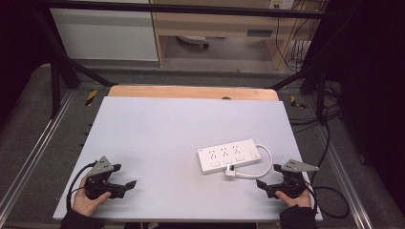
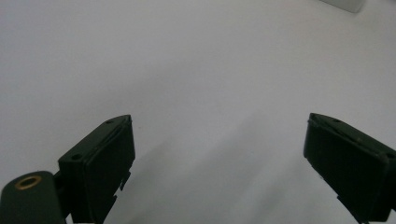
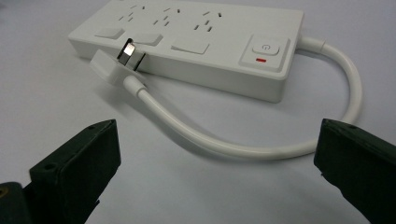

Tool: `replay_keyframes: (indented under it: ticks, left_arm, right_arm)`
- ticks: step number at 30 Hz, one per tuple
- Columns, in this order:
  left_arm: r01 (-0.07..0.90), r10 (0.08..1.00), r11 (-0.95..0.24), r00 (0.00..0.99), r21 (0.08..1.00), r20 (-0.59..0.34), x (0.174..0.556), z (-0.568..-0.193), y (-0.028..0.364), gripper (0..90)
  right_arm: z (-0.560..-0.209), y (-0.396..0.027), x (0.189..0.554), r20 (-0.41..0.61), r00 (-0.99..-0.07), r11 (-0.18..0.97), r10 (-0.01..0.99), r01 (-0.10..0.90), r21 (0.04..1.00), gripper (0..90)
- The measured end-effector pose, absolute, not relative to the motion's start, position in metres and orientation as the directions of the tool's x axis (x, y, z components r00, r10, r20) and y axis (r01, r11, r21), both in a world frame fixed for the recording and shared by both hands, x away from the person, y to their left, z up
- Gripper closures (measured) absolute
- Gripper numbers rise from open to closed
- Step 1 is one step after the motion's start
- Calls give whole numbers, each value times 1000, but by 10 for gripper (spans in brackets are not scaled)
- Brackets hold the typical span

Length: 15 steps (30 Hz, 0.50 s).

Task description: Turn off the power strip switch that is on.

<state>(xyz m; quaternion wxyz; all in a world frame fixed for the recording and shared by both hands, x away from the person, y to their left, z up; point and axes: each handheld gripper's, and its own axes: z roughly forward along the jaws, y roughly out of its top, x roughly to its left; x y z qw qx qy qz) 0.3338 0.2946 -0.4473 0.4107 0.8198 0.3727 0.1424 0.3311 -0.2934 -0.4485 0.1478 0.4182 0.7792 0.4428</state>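
Observation:
A white power strip [image 1: 229,155] [image 3: 196,44] with three socket groups and a switch lies right of the table's middle. Its short white cable [image 1: 265,164] [image 3: 224,142] loops round from the right end and ends in a white plug [image 1: 230,172] [image 3: 114,60] lying against the strip's near side. My right gripper [image 1: 265,185] [image 3: 215,172] rests near the front right corner, open and empty, its jaws pointing toward the cable loop and plug just ahead. At the front left, my left gripper [image 1: 125,187] [image 2: 219,163] also stands open over bare table surface.
The light grey table top [image 1: 167,129] has a wooden strip along its far edge. Black frame bars [image 1: 67,67] and loose cables [image 1: 329,143] stand beyond the table's edges. A corner of the white strip [image 2: 343,4] shows far off in the left gripper view.

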Motion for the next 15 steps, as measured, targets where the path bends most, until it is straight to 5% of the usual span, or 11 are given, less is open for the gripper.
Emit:
replay_keyframes:
  ticks: [15]
  left_arm:
    - [492, 731, -381, 679, 783, -70, 333, -446, 295, 90]
  right_arm:
    - [-444, -287, 331, 136, -612, 263, 779, 515, 816, 14]
